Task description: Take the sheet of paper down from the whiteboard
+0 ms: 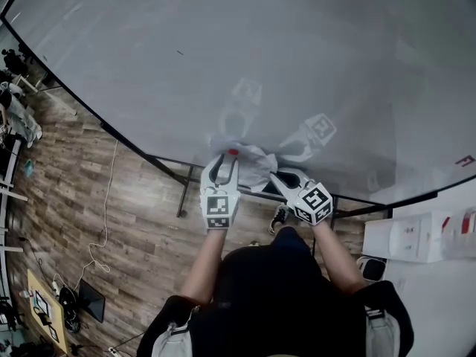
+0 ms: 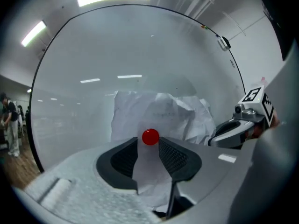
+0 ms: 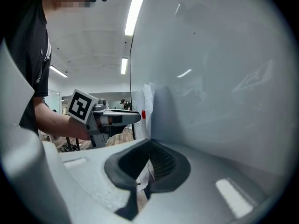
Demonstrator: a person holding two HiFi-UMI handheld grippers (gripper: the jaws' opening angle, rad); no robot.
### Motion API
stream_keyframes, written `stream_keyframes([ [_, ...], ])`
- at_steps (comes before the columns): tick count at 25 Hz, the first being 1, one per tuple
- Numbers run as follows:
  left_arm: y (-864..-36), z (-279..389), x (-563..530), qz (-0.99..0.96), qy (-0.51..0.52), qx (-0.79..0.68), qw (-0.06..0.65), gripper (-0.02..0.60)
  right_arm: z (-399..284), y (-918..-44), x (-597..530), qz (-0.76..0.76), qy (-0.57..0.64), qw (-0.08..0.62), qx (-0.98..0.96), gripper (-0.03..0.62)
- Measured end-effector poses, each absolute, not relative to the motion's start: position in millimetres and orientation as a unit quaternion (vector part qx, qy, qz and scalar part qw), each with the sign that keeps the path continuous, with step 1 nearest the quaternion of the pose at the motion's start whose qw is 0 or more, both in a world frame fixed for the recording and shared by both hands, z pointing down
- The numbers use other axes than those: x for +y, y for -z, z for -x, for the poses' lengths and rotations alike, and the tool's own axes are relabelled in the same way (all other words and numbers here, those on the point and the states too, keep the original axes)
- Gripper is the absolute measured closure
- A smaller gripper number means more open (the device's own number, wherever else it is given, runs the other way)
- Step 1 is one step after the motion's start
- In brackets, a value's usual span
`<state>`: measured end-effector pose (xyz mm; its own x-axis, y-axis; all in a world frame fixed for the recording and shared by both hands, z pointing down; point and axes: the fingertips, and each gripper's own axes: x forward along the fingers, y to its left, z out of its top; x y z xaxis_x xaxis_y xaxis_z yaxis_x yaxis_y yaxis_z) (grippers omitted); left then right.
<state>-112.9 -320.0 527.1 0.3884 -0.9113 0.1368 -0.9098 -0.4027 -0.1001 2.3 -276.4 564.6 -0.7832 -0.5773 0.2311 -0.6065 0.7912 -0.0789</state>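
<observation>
Magnet removal now: your left gripper [image 2: 148, 143] gapes around the round red magnet [image 2: 150, 137] pinning the crumpled white paper sheet [image 2: 163, 111] to the glossy whiteboard [image 2: 117, 55]; your right gripper [image 3: 148, 149] pinches its edge. Next, close and pull.

My right gripper [image 3: 148, 149]: jaws closed on an edge of the sheet of paper [image 3: 148, 101]. Sheet stands crumpled against the whiteboard [image 3: 215, 78]. My left gripper [image 3: 134, 117] reaches in from the left, tips just beside a red magnet [image 3: 143, 114] on the sheet.
</observation>
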Motion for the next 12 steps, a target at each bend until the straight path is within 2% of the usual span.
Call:
stream_keyframes([
  [3,-528.4,108.5,-321.4,0.827,0.106,0.552,0.024,0.439,-2.3,-565.4,-276.6,-0.314,-0.075,0.098,-0.941,0.589],
  [12,-525.9,104.5,-328.9,0.828,0.095,0.552,0.024,0.439,-2.2,-567.4,-279.0,-0.313,-0.079,0.099,-0.941,0.589],
])
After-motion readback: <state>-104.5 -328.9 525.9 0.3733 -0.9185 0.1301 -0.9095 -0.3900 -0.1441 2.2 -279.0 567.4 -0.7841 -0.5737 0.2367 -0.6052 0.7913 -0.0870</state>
